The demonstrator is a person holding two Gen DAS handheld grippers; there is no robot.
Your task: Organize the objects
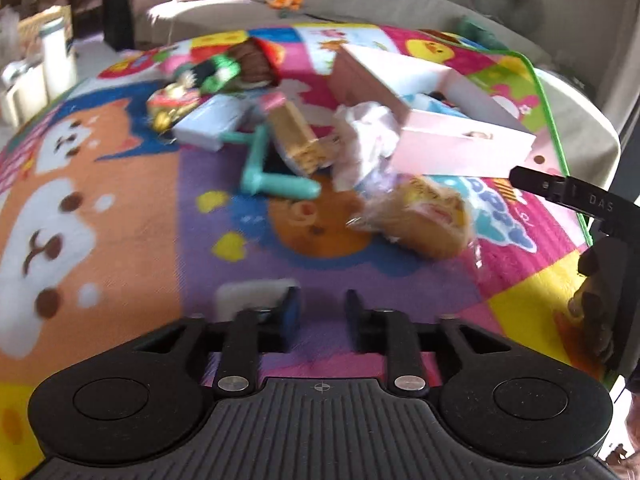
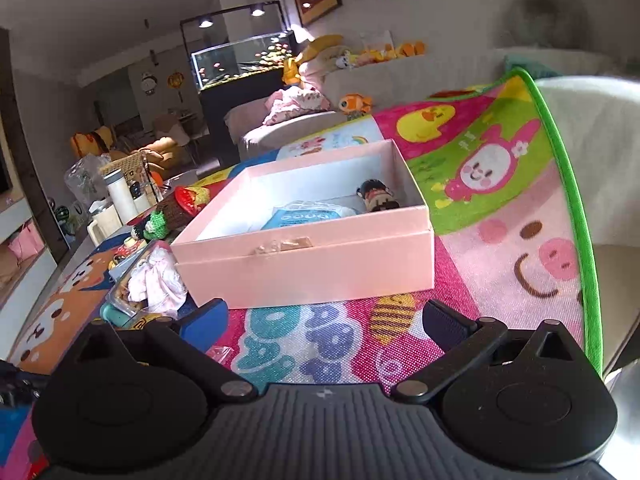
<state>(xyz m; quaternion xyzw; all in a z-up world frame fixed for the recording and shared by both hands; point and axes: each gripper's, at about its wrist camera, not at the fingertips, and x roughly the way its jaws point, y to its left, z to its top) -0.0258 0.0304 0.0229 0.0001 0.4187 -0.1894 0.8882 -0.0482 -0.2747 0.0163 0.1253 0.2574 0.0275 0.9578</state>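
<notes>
Left gripper: it hangs low over the play mat; the fingers stand a little apart with only mat between them, and they hold nothing.
Right gripper: it faces the long side of the pink box; the fingers are spread wide and empty, and the box is near but not touched.
Pink box: it stands open on the mat near the green edge; inside lie a blue packet and a small doll figure at the far right corner.
Loose pile: left of the box, on the mat, lie a crumpled white bag, a wrapped bread, a teal plastic toy, a grey flat box and a knitted doll.
Background: a sofa with plush toys, and a fish tank behind it.
</notes>
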